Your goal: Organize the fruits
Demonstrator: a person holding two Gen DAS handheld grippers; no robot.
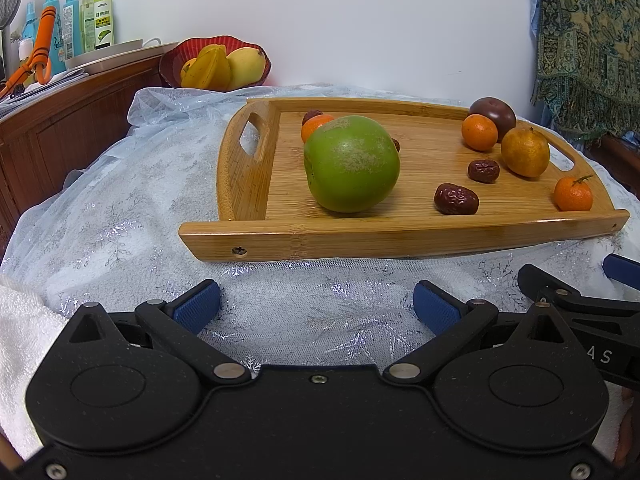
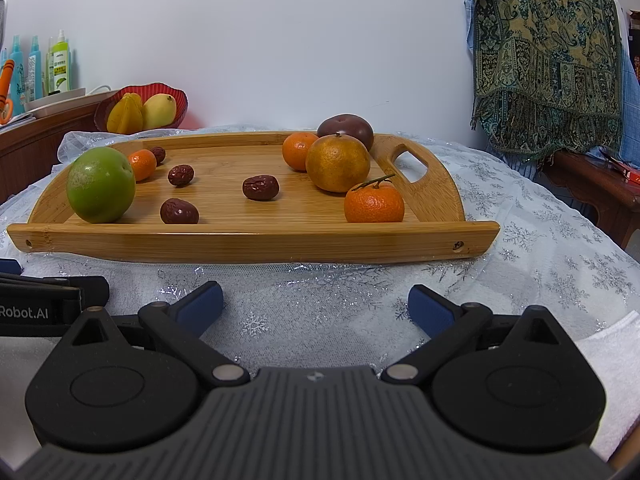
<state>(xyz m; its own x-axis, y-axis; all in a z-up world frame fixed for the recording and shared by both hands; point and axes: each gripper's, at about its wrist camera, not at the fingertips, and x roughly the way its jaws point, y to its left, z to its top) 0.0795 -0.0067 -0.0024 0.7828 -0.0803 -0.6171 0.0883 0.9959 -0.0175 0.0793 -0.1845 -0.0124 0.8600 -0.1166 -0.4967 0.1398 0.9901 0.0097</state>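
Note:
A bamboo tray [image 1: 400, 236] [image 2: 256, 242] lies on the lace-covered table. On it are a big green fruit [image 1: 352, 164] [image 2: 101, 185], a large yellow-orange citrus [image 1: 525, 152] [image 2: 338, 163], small tangerines [image 1: 573, 194] [image 2: 374, 202], a dark purple fruit [image 1: 493, 113] [image 2: 346, 128] and several red dates [image 1: 456, 199] [image 2: 261, 187]. My left gripper [image 1: 316, 304] is open and empty, short of the tray's near rail. My right gripper [image 2: 316, 304] is open and empty too, just before the rail.
A red bowl [image 1: 176, 60] [image 2: 182, 100] with yellow fruit stands behind the tray at the left. A wooden cabinet [image 1: 60, 120] holds spray bottles [image 1: 102, 16]. A patterned cloth [image 2: 548, 60] hangs at the right. A white towel [image 1: 20, 320] lies at the near edge.

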